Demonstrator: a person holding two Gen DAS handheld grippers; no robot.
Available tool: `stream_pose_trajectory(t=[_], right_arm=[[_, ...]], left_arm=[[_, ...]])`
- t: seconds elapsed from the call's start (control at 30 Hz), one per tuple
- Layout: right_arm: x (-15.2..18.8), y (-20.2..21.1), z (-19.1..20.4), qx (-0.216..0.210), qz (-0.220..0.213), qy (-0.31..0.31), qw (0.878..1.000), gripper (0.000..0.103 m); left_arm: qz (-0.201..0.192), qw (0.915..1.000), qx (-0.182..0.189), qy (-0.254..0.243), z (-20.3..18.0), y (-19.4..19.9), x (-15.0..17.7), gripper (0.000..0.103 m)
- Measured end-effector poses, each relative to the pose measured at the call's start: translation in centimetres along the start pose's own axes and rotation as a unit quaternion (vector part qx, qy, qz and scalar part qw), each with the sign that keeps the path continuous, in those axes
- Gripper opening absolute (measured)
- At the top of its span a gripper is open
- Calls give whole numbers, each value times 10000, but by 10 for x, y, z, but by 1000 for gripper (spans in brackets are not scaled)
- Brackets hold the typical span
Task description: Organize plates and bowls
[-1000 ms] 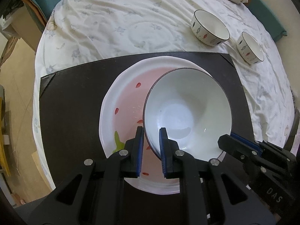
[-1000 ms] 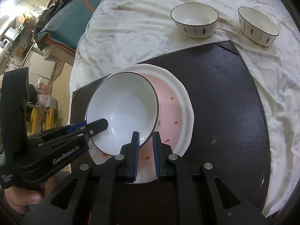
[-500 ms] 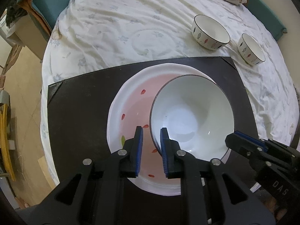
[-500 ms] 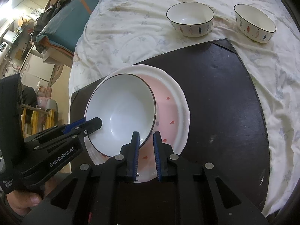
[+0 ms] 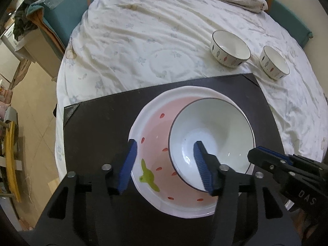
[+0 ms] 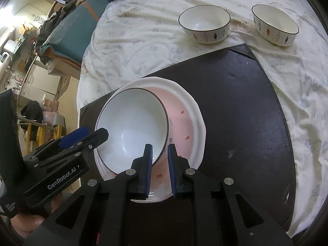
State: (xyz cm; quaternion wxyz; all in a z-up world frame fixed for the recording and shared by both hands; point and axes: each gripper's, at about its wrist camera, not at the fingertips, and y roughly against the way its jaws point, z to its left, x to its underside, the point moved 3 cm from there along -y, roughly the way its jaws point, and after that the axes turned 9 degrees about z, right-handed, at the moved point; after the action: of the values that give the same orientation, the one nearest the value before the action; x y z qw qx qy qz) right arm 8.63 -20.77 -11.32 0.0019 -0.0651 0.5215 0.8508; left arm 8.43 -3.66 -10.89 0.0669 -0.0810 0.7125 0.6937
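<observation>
- One large white bowl (image 5: 213, 141) sits mouth-up, off-centre in the single pink strawberry plate (image 5: 151, 143) on the dark mat (image 5: 98, 127).
- Left gripper (image 5: 165, 162) is spread wide, one finger over the bowl, gripping nothing.
- Right gripper (image 6: 160, 160) pinches the bowl's near rim.
- Two small patterned bowls (image 6: 205, 24) stand upright, apart, on the bedsheet (image 5: 143, 47).
- The plate's near edge is hidden by gripper fingers.

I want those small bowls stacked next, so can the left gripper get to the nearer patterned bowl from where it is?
Probably yes: left gripper is open, holding nothing, and only bare mat and cloth lie before the patterned bowl.
</observation>
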Motion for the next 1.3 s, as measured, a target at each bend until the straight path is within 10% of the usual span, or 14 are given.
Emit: stream_pose_trajectory(t=[0.33,0.5,1.3], right_arm=[[-2,6,-4,50,-113,-91,9999,19],[-2,16,-7,1,-411,-190,9990,86],[-23,105,-98,-275,-1214,-1114,9859,87]], left_arm=[[-364,9993,52,8,-2,13,-3,68],[-481,9988,22,-38,-3,17,-2,68],[-227,9994,206,-152,-81,46,-57,68]])
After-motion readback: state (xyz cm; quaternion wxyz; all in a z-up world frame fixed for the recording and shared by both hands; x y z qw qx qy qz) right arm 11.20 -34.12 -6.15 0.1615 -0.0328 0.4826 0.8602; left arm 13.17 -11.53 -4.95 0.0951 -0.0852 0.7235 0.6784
